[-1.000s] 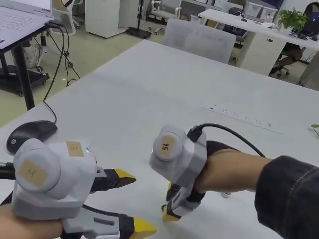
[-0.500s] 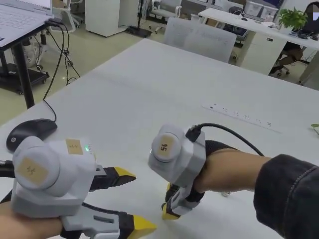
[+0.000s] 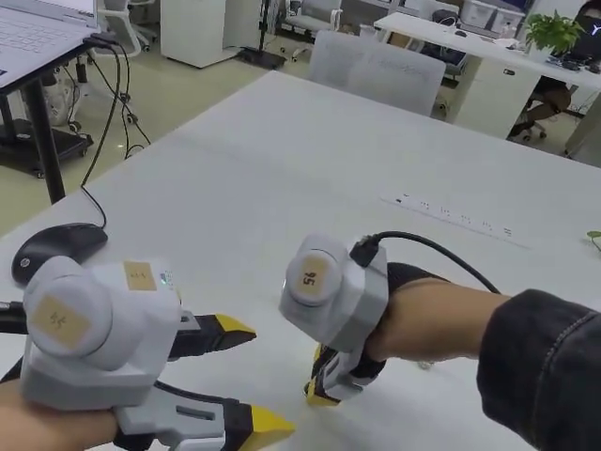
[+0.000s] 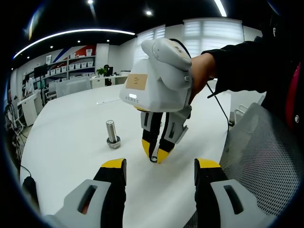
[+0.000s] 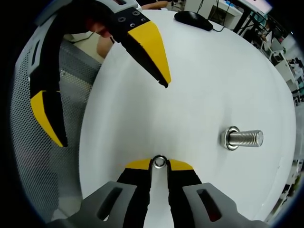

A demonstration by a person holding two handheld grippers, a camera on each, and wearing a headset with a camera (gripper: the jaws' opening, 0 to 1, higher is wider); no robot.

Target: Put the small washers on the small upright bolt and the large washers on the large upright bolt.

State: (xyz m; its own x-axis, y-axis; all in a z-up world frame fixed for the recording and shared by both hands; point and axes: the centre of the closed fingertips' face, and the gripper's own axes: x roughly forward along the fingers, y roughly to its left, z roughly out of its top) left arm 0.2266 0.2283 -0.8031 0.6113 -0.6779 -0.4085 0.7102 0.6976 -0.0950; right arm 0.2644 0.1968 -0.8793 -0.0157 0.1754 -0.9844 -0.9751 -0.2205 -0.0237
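Wide white worktop (image 3: 282, 160), matte and mostly bare, and both pairs of tongs are working low at its near edge. The right tongs (image 3: 319, 395) point steeply down at the surface. The right gripper view settles it: their yellow tips are pinched together on a small washer (image 5: 160, 162), a little steel ring caught right at the very ends. Whether the ring touches the surface cannot be told.

The left tongs (image 3: 255, 378) lie almost level just beside them, spread wide apart, nothing between.

There's the bolt (image 4: 112, 134), standing upright on the worktop, near the right tongs but clear of them. A ring sits around its foot; washer or flange, hard to say.

Now the surroundings. A black mouse (image 3: 56, 252) rests at the worktop's left edge, its cable trailing off towards a laptop (image 3: 33, 28) on a side stand. A flat white power strip (image 3: 451, 221) lies far across the surface. Beyond the far edge there's a grey mesh chair (image 3: 376, 75), then more desks and a green plant (image 3: 549, 36). In the left gripper view, strip lights glow on a dark ceiling, with blinds over the windows.
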